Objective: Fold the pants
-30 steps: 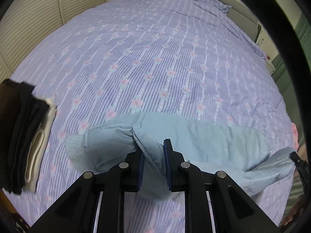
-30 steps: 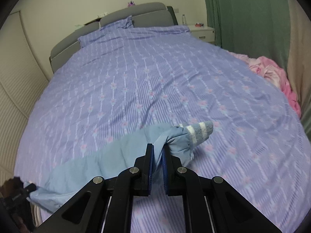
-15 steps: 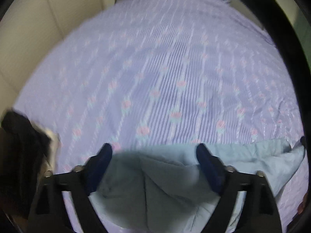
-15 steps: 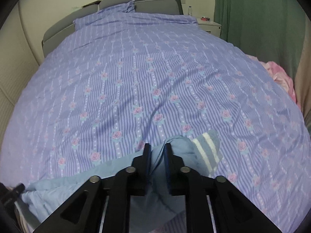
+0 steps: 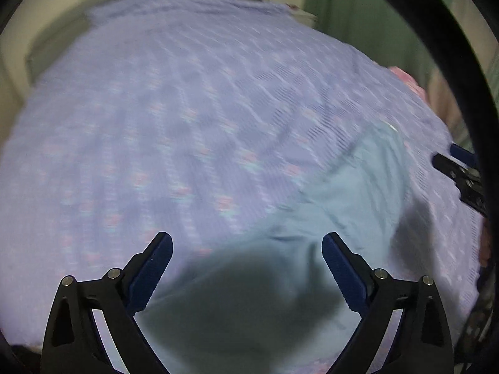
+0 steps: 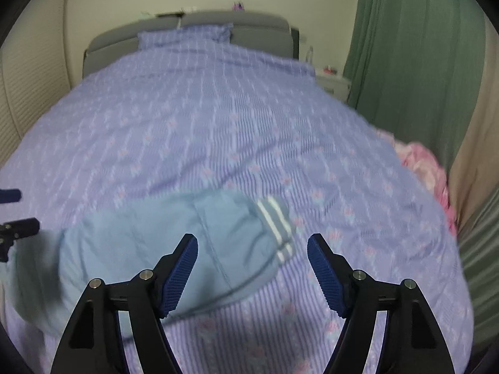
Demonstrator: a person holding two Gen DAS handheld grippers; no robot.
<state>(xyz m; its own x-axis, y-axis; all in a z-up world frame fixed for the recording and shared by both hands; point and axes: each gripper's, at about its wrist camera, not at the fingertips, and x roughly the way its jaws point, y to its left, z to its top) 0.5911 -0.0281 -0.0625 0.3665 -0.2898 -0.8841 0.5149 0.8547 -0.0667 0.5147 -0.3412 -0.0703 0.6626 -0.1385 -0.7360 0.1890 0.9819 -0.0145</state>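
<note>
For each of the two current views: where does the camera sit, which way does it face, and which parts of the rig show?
Left wrist: on the left gripper, open, facing across the bed over the pants; right gripper at the right edge.
Right wrist: on the right gripper, open, facing the headboard over the pants; left gripper at the left edge.
Shared: pants, bed.

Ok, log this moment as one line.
left hand-held gripper: open | right hand-held gripper: open | pants: flat on bed, ungripped
</note>
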